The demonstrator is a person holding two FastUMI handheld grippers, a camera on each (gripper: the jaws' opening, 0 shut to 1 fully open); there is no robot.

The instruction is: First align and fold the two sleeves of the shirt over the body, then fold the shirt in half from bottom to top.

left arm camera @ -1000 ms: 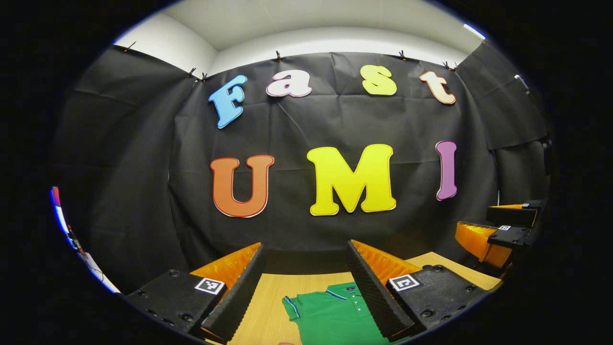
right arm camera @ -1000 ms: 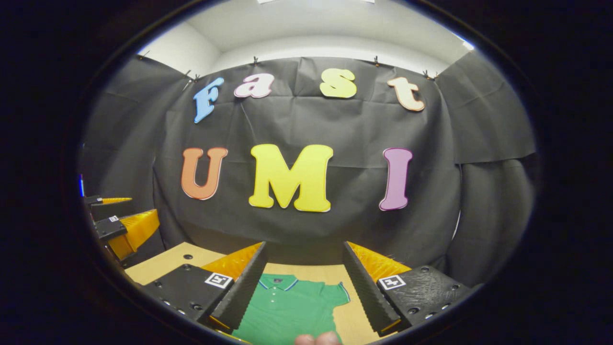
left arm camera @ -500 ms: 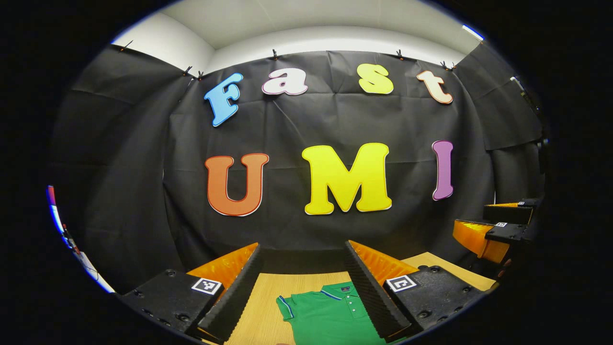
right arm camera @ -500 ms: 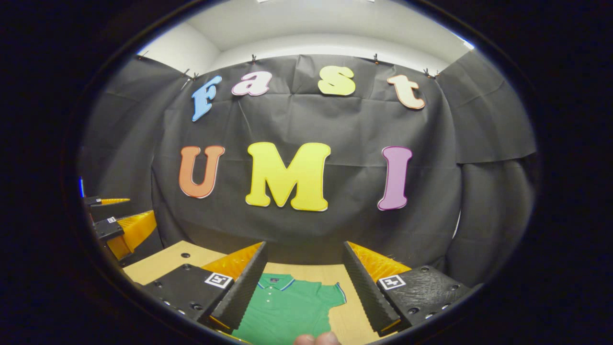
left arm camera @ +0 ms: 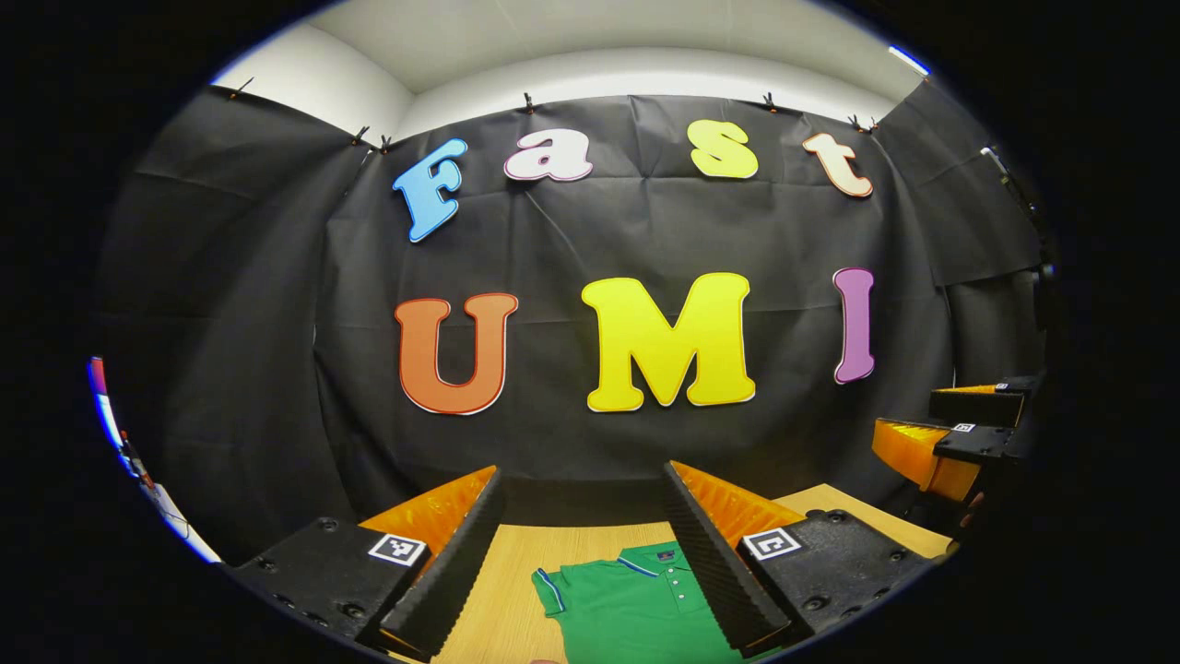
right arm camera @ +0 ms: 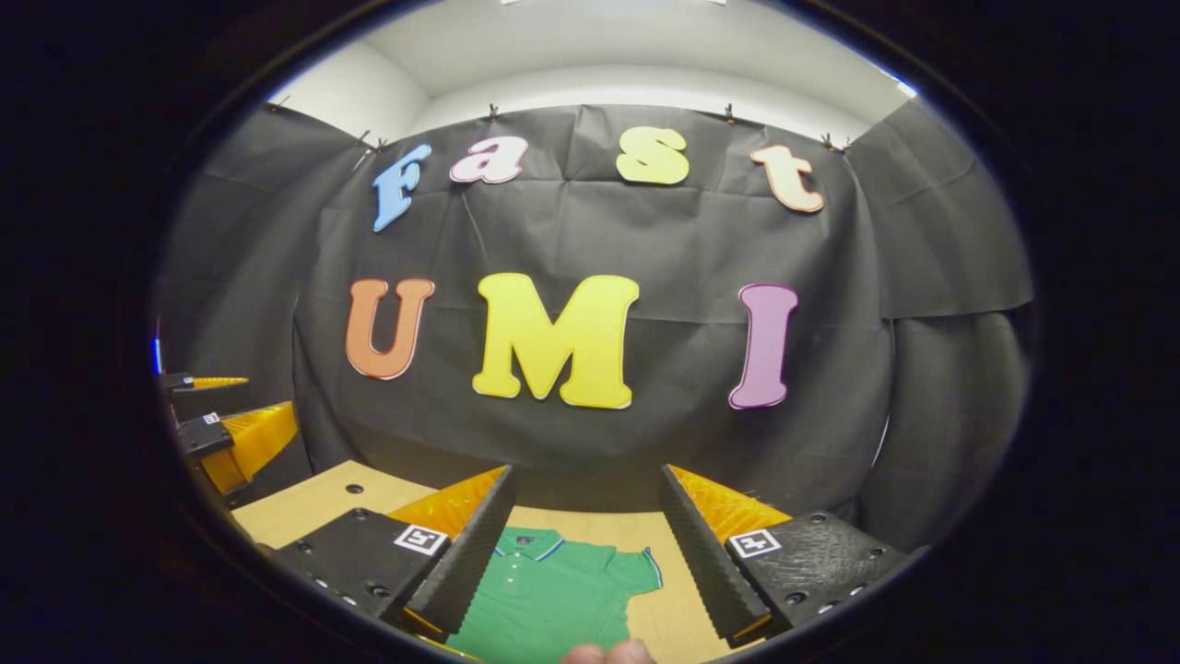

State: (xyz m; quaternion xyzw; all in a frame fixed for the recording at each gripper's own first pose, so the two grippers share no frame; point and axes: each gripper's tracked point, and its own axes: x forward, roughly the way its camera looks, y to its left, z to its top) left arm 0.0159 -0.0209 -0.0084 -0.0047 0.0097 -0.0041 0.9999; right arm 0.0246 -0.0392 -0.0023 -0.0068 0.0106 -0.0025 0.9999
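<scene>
A green polo shirt (left arm camera: 636, 604) with a blue-trimmed collar lies flat on the wooden table (left arm camera: 516, 572), collar toward the booth wall. In the left gripper view its left short sleeve spreads out sideways. My left gripper (left arm camera: 584, 563) is held above the shirt, open, with nothing between its fingers. In the right gripper view the same shirt (right arm camera: 553, 595) shows its collar and its other sleeve. My right gripper (right arm camera: 583, 553) hangs open above it, holding nothing. The right gripper (left arm camera: 959, 438) is also seen at the far right of the left gripper view, and the left gripper (right arm camera: 230, 429) at the far left of the right gripper view.
The black cloth wall stands close behind the table's far edge. The wooden table (right arm camera: 323, 498) has small holes near its left corner. A fingertip (right arm camera: 608, 653) shows at the bottom edge of the right gripper view.
Both views have shifted slightly; the shirt sits a little lower and farther left between each gripper's fingers. Both grippers stay open and the shirt lies unmoved.
</scene>
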